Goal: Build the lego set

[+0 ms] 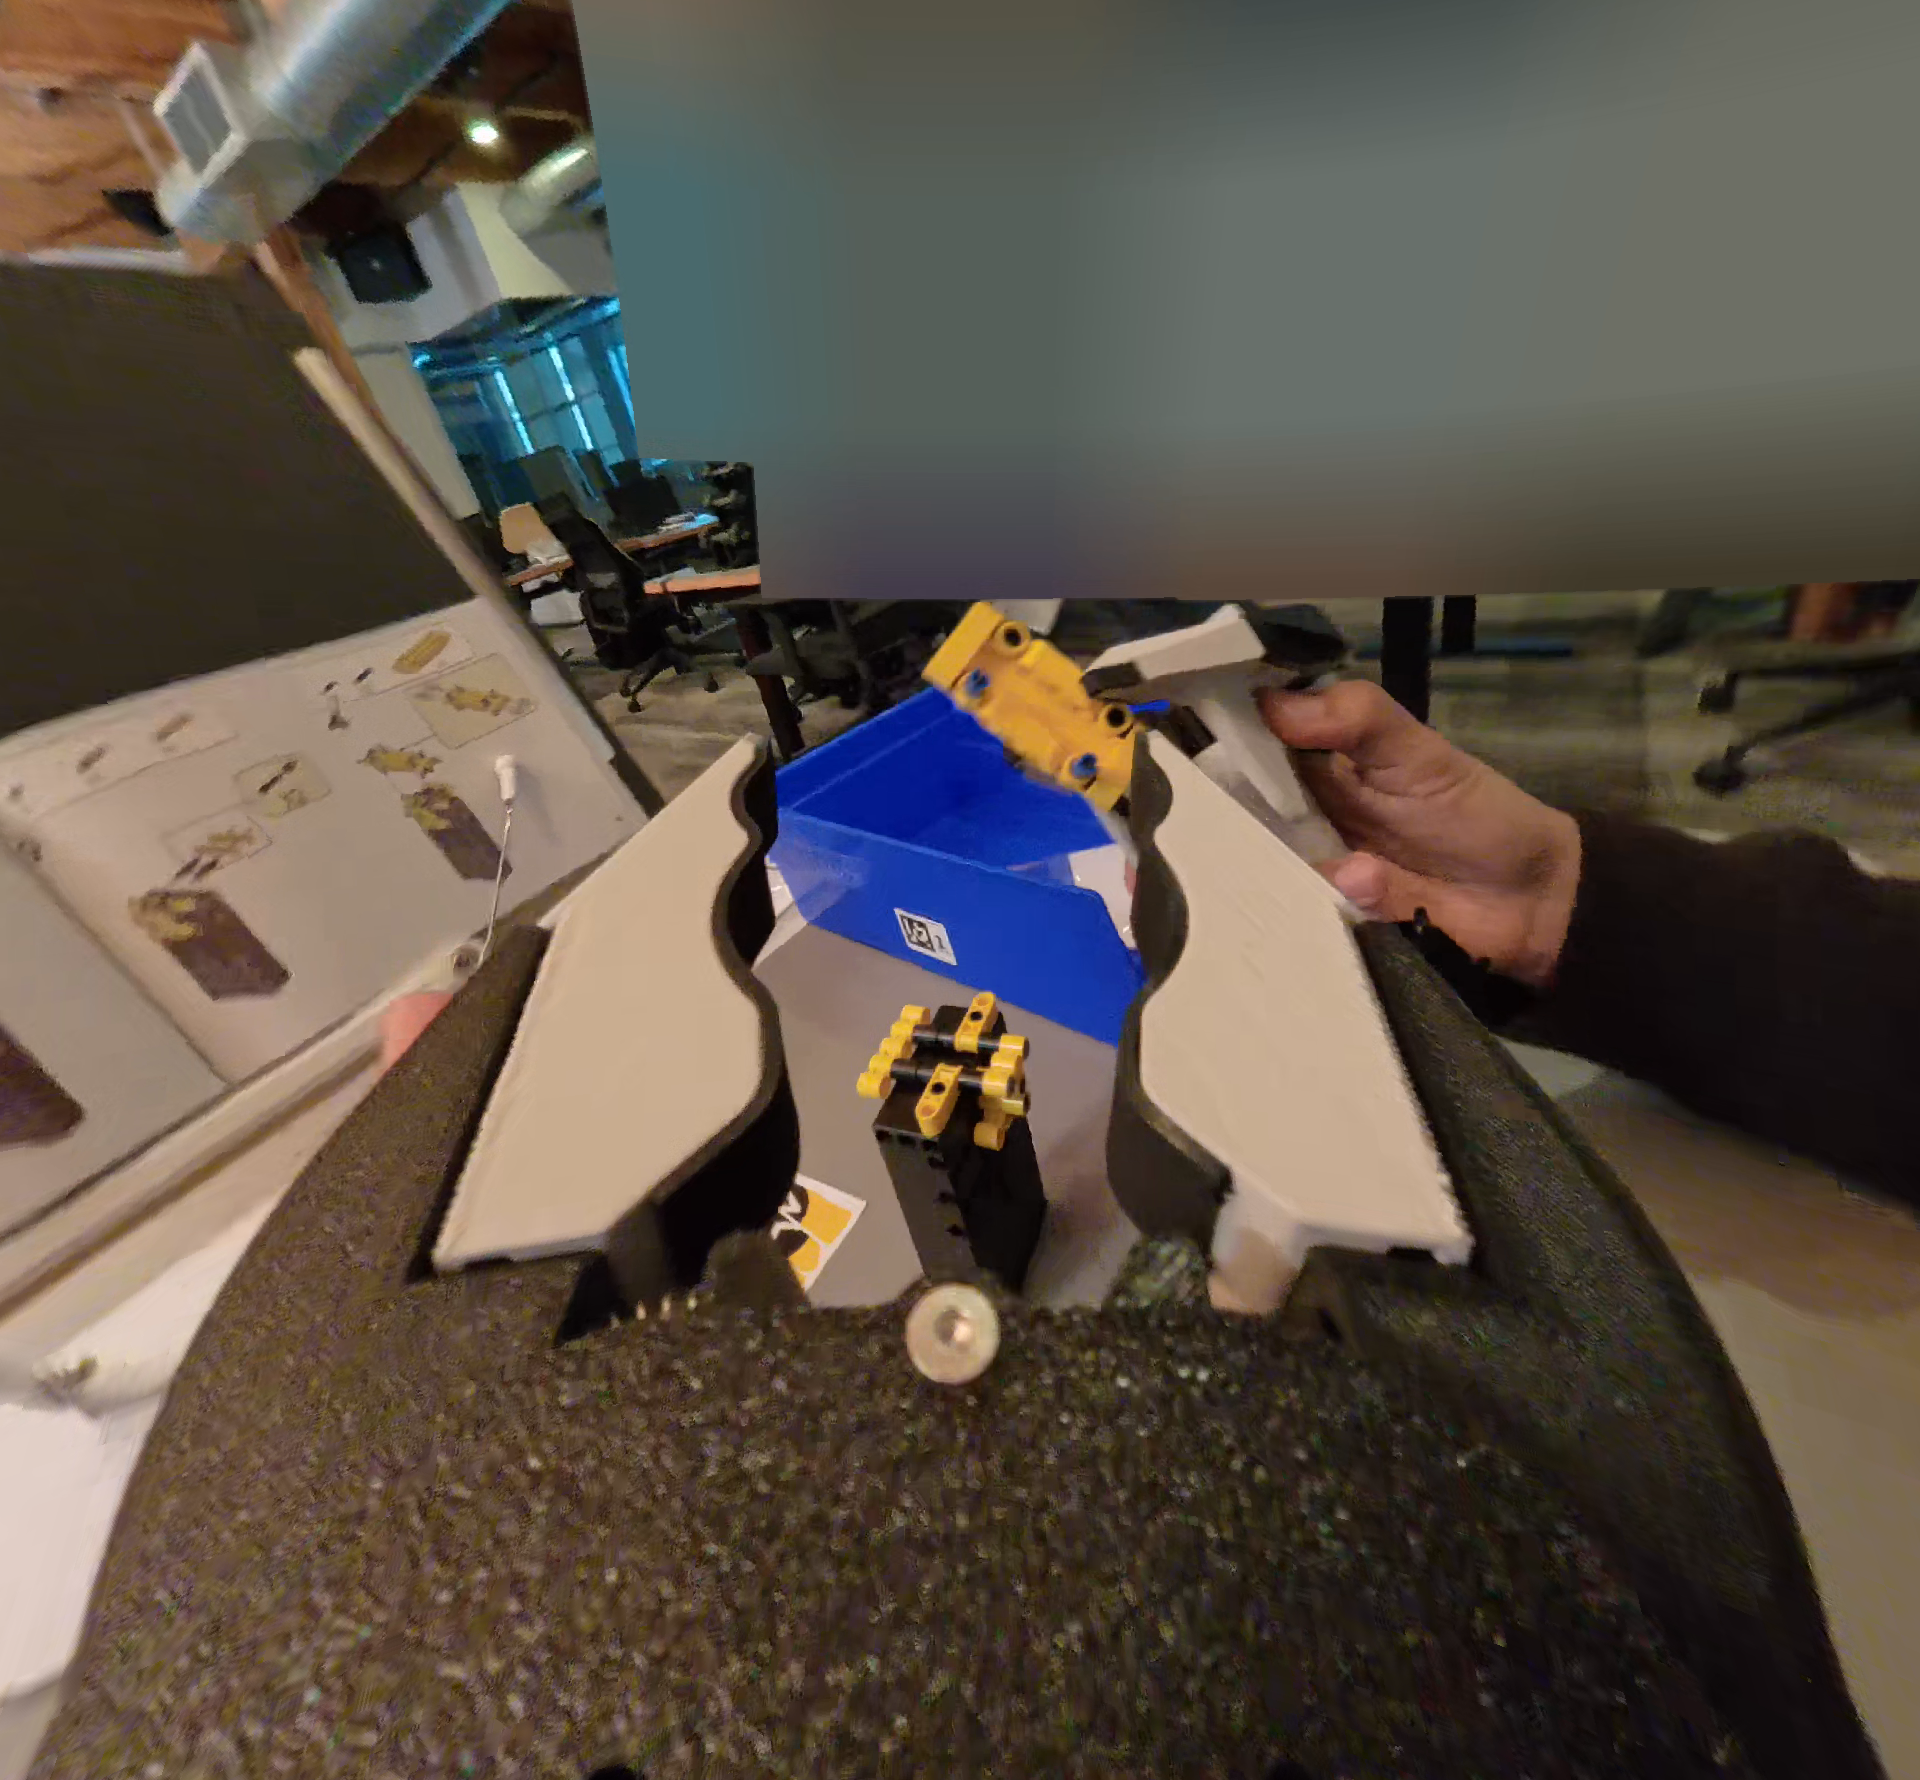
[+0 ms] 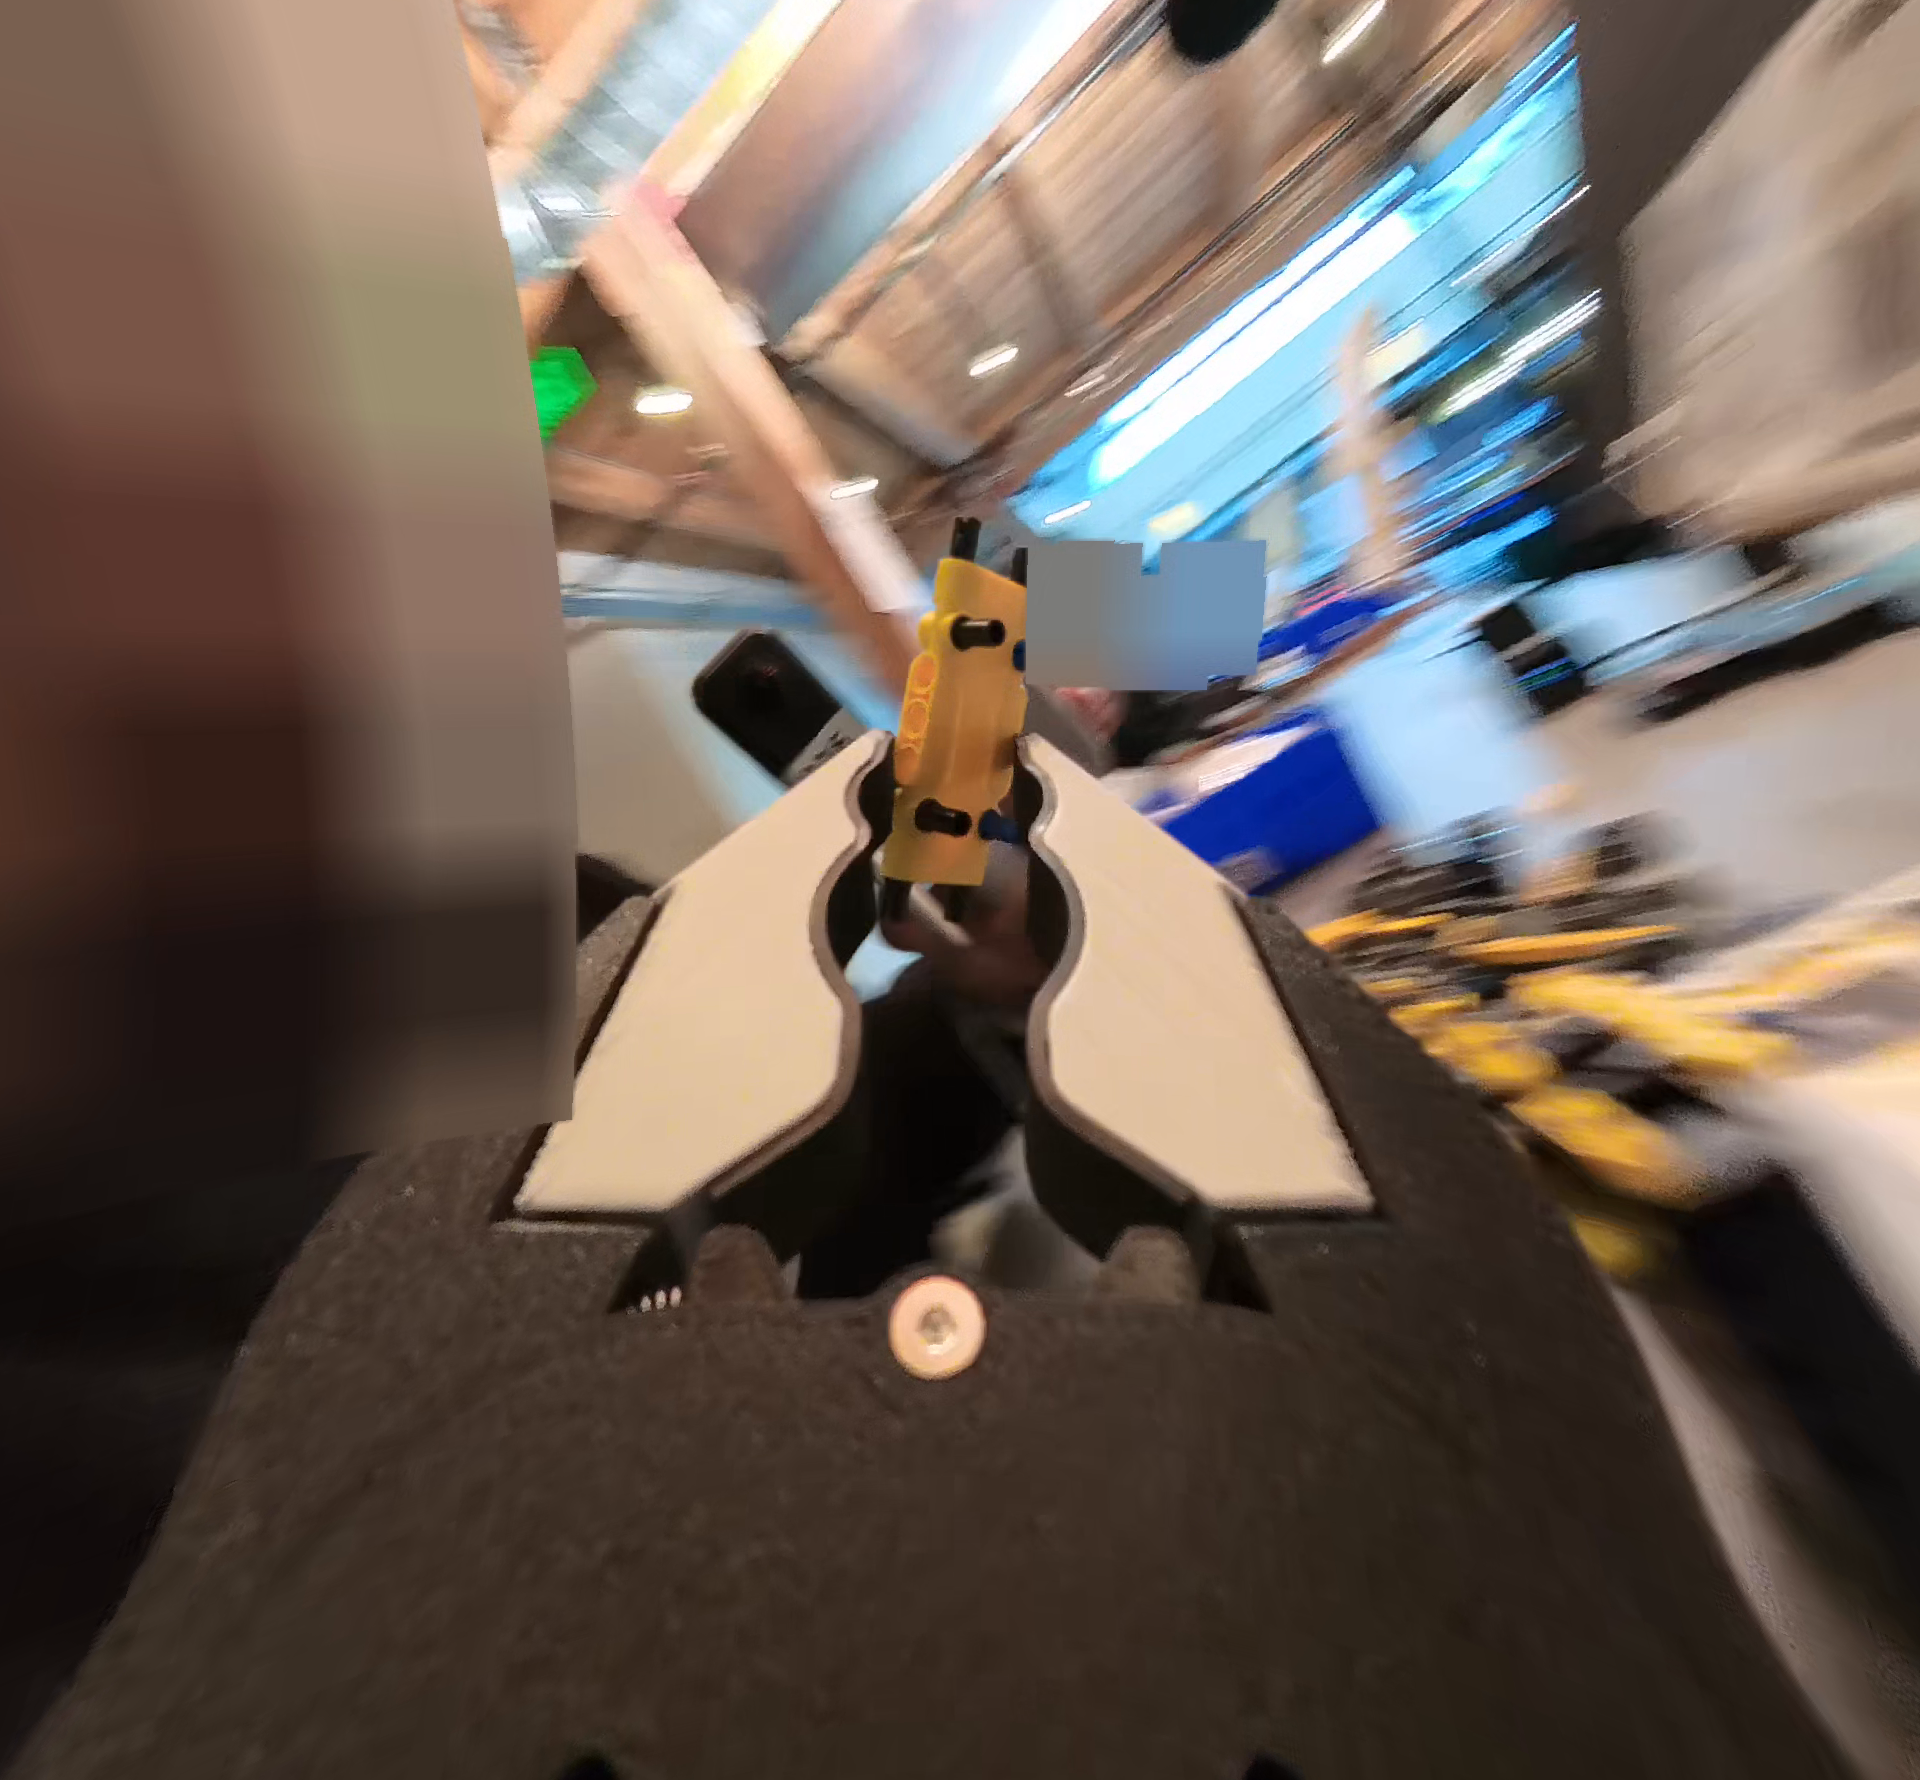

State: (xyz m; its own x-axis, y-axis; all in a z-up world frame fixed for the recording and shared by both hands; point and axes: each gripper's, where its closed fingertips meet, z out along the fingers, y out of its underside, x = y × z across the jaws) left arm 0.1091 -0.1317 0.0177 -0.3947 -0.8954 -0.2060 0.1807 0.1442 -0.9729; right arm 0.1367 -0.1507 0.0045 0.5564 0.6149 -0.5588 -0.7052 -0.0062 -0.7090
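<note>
While our right gripper clamps its grey, black-lined fingertips on a yellow plastic building-toy beam studded with black and blue pins, our left gripper hangs with its jaws spread wide and nothing between them. Seen from the left wrist, the yellow beam is held in the air above the far rim of a blue plastic bin, with the right gripper's grey finger pinching it and a person's hand in a dark sleeve wrapped around the tool's handle. Below the open left jaws, on the grey table, stands a black brick tower topped with yellow connectors on black axles, upright and near the table's front edge, just in front of the blue bin and apart from it. A yellow-and-white card lies flat on the table beside the tower's base, toward the left. At the table's left side we see an open white instruction booklet showing pictures of building steps, leaning against a dark panel. From the right wrist, the scene behind the beam is streaked with motion blur; a scatter of yellow pieces lies to the right, too smeared for us to tell their shapes, and a black camera-like device shows just left of the fingertips.
</note>
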